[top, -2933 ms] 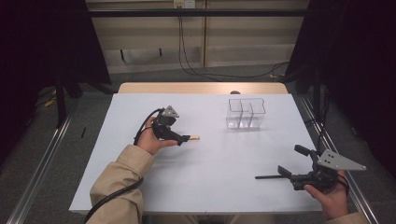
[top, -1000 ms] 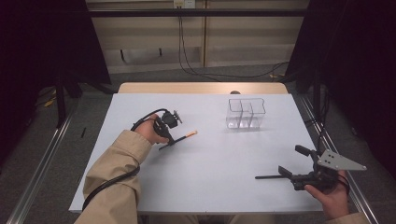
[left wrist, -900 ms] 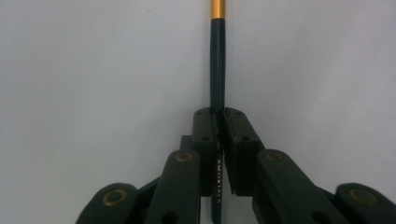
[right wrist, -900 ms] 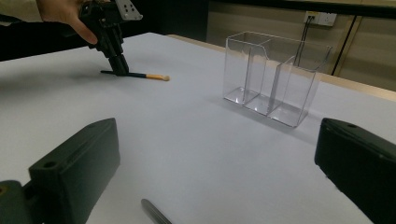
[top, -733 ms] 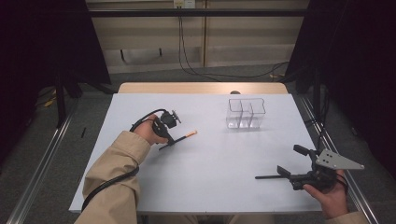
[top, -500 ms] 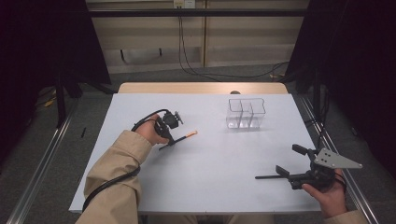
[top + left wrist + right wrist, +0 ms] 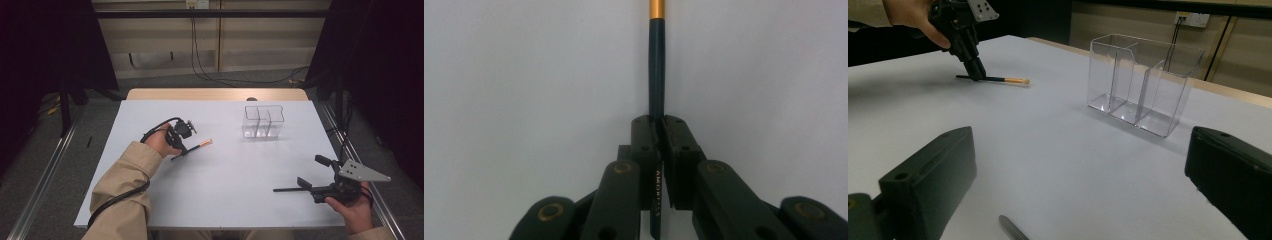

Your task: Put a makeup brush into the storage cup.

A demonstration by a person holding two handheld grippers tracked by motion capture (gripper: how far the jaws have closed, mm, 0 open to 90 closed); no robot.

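Left gripper view reveals lettering (image 7: 657, 192) on clamped brush (image 7: 656, 65).

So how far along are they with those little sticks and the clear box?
Nothing is in the clear three-compartment holder yet; all its sections look empty. In hand: the left gripper is shut on a dark brush with a gold band, low at the table. Left, probably: carrying it to the holder, then the thin dark stick lying by the open right gripper.
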